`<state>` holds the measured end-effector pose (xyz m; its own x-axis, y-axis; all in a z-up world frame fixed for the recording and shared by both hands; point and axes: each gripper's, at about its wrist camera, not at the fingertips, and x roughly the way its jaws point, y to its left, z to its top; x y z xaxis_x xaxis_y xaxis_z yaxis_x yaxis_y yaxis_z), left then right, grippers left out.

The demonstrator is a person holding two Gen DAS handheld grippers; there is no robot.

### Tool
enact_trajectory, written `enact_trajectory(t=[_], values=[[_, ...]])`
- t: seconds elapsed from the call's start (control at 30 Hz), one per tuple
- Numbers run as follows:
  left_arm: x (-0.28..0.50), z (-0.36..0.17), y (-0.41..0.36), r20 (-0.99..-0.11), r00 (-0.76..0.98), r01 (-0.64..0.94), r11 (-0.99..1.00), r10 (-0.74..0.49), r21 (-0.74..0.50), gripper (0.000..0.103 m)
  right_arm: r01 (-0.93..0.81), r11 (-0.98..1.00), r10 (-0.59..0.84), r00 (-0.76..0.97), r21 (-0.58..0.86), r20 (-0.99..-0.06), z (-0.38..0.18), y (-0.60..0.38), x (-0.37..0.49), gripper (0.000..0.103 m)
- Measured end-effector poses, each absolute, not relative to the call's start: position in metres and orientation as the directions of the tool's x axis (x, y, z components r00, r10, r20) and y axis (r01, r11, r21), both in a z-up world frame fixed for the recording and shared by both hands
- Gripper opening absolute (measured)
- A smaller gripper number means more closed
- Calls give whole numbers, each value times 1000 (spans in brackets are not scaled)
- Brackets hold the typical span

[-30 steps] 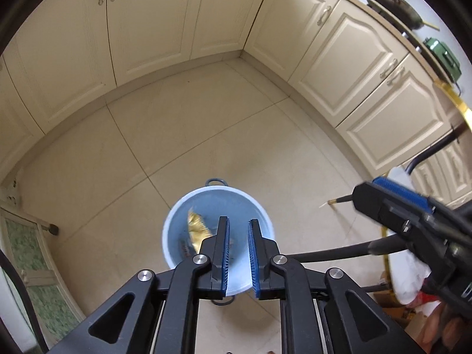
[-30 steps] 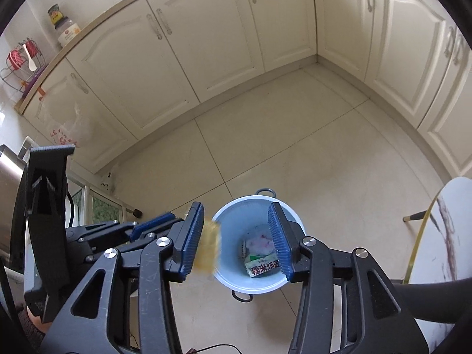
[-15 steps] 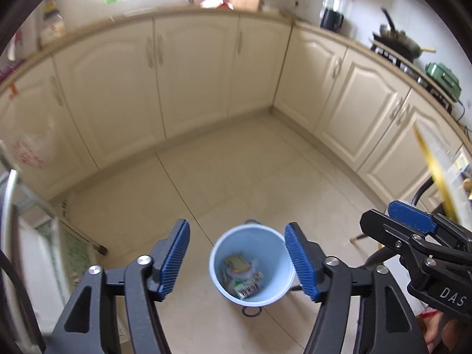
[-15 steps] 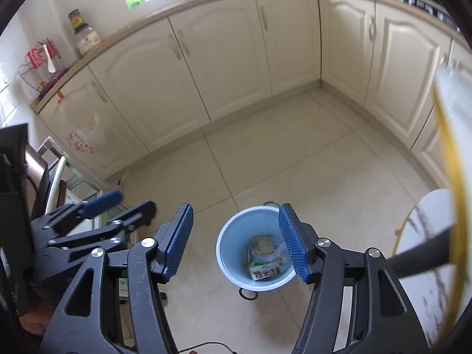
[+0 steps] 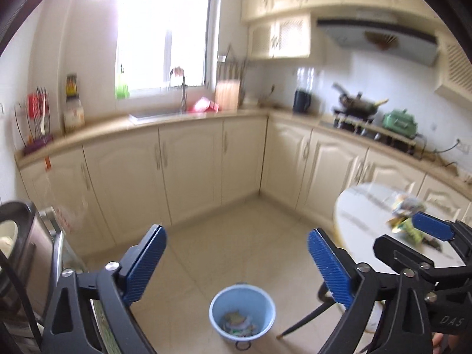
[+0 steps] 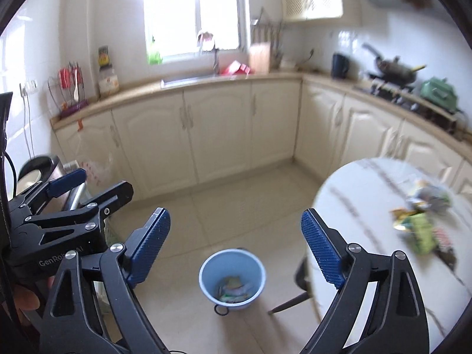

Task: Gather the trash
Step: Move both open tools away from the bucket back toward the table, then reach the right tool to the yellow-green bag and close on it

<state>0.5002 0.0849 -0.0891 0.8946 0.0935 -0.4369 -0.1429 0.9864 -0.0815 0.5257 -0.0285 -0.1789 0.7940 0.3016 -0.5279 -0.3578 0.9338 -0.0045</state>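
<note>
Both wrist views look forward and slightly down from well above the floor, sharing the bucket (image 5: 242, 312) (image 6: 232, 277) ahead below and the table (image 5: 362, 206) (image 6: 354, 191) to the right.

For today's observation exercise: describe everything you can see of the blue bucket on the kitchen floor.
The blue bucket is a round, light blue pail that looks like plastic, standing upright and uncovered on the pale tiled floor. A dark loop, seemingly a handle, shows at its near edge. Inside lie a few crumpled wrappers, yellowish, white and green, covering the bottom; it is far from full. It stands beside the white round table, near its dark leg. Nothing but the floor and the trash touches it.
</note>
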Motion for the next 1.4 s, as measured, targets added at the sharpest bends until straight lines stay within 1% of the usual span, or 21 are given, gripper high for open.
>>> enact_trajectory(t=[0.07, 0.1, 0.13, 0.17, 0.3, 0.33, 0.4, 0.47, 0.53, 0.67, 0.8, 0.93, 1.1, 1.27, 1.4], values=[[482, -78, 67, -396, 915, -111, 991, 70, -79, 96, -325, 945, 278, 827, -13, -489, -158, -43, 501, 96], [465, -75, 63, -380, 923, -104, 992, 67, -77, 98, -312, 950, 270, 840, -13, -470, -147, -51, 490, 102], [455, -69, 55, -357, 932, -93, 993, 62, -71, 100, -300, 954, 262, 856, -16, -446, -136, -59, 476, 103], [446, -64, 48, -335, 941, -81, 994, 54, -68, 102, -287, 958, 253, 869, -17, -425, -127, -67, 464, 103], [412, -51, 18, -262, 965, -43, 998, 28, -54, 102, -237, 972, 218, 906, -8, -364, -93, -98, 425, 103], [372, -58, 11, -242, 970, -37, 998, 24, -49, 102, -226, 974, 208, 913, -10, -351, -86, -105, 415, 103], [325, -64, 16, -206, 978, -23, 999, 13, -47, 102, -192, 981, 178, 931, -12, -317, -71, -118, 396, 103], [263, -73, 7, -170, 985, -11, 999, 3, -47, 102, -168, 986, 158, 945, -10, -288, -58, -132, 377, 103], [234, -78, 5, -138, 990, -8, 999, 2, -41, 102, -140, 990, 135, 956, -3, -261, -47, -145, 362, 103], [195, -85, -8, -84, 996, 17, 999, -21, -41, 102, -101, 995, 101, 971, 12, -216, -29, -172, 340, 103], [175, -93, -10, -46, 998, 37, 999, -39, -32, 102, -54, 999, 55, 984, 9, -169, -12, -191, 320, 103], [177, -105, -12, -55, 997, 57, 998, -58, -18, 102, -10, 1000, 10, 989, 2, -150, -3, -206, 314, 103], [207, -110, -19, -97, 993, 73, 997, -73, -5, 102, 37, 999, -34, 984, 14, -175, -9, -231, 323, 103], [256, -120, -34, -185, 976, 116, 993, -112, 11, 102, 90, 996, -80, 966, 30, -247, -31, -265, 353, 103], [305, -135, -49, -288, 946, 161, 987, -150, 13, 102, 127, 991, -107, 941, 41, -322, -58, -290, 387, 103]])
